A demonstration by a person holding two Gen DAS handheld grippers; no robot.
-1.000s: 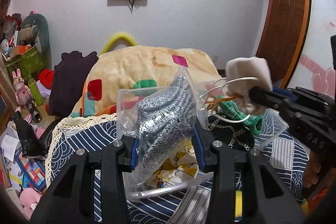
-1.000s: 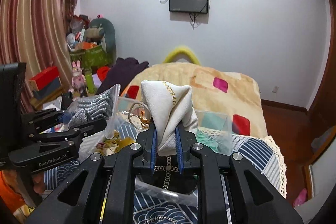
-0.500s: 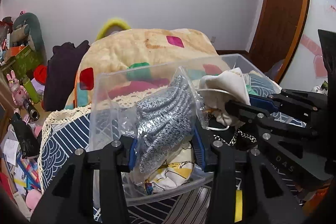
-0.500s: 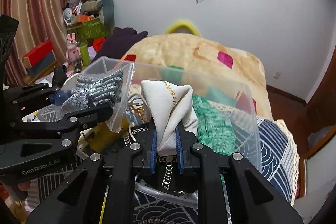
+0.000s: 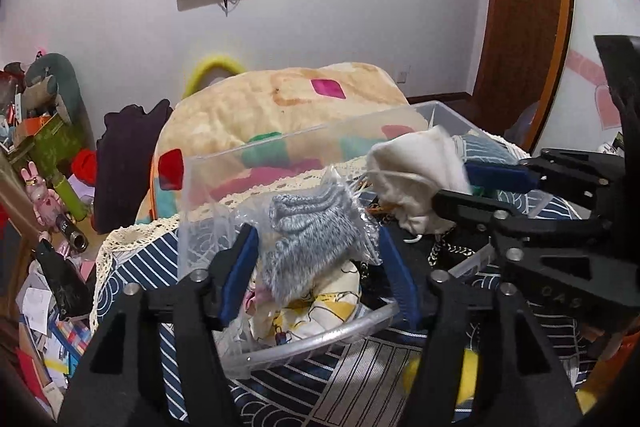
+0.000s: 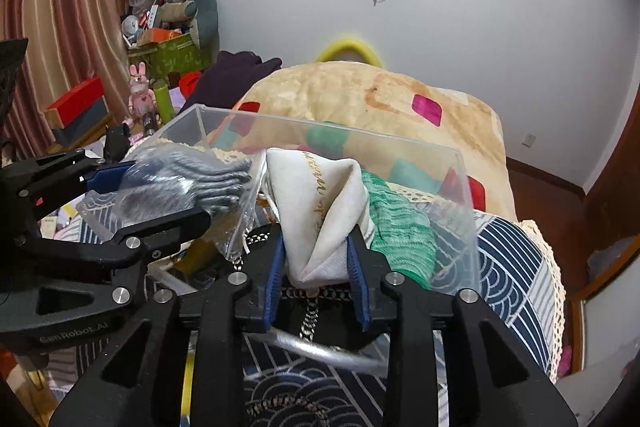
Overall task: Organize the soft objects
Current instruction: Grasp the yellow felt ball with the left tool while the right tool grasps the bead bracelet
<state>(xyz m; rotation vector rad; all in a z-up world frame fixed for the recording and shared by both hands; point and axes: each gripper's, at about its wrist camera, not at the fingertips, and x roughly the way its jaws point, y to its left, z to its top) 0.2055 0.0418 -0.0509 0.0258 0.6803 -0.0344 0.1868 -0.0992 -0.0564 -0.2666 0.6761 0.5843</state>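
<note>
Both jaws are in view: those of the left gripper (image 5: 316,267) stand apart, with the bagged grey knit (image 5: 308,239) lying between the blue pads, and I cannot tell if a pad touches the plastic; those of the right gripper (image 6: 318,259) are clamped on the folded white cloth (image 6: 324,211). Both things hang over the clear plastic bin (image 6: 320,133), which stands on the bed with the navy patterned cover (image 6: 516,267); the bagged knit is at the left part of the bin, the white cloth near the middle, and the two are just beside each other. Inside the bin a green knit piece (image 6: 396,227) lies to the right of the white cloth; a black thing with a metal chain (image 5: 440,251) lies under it; a yellow printed cloth (image 5: 320,299) lies under the grey knit. Behind the bin a beige blanket with coloured squares (image 6: 400,99) is heaped. The white cloth stands upright in the jaws, its long axis vertical, fold edges up; the grey knit points away from its gripper and up, a little tilted.
</note>
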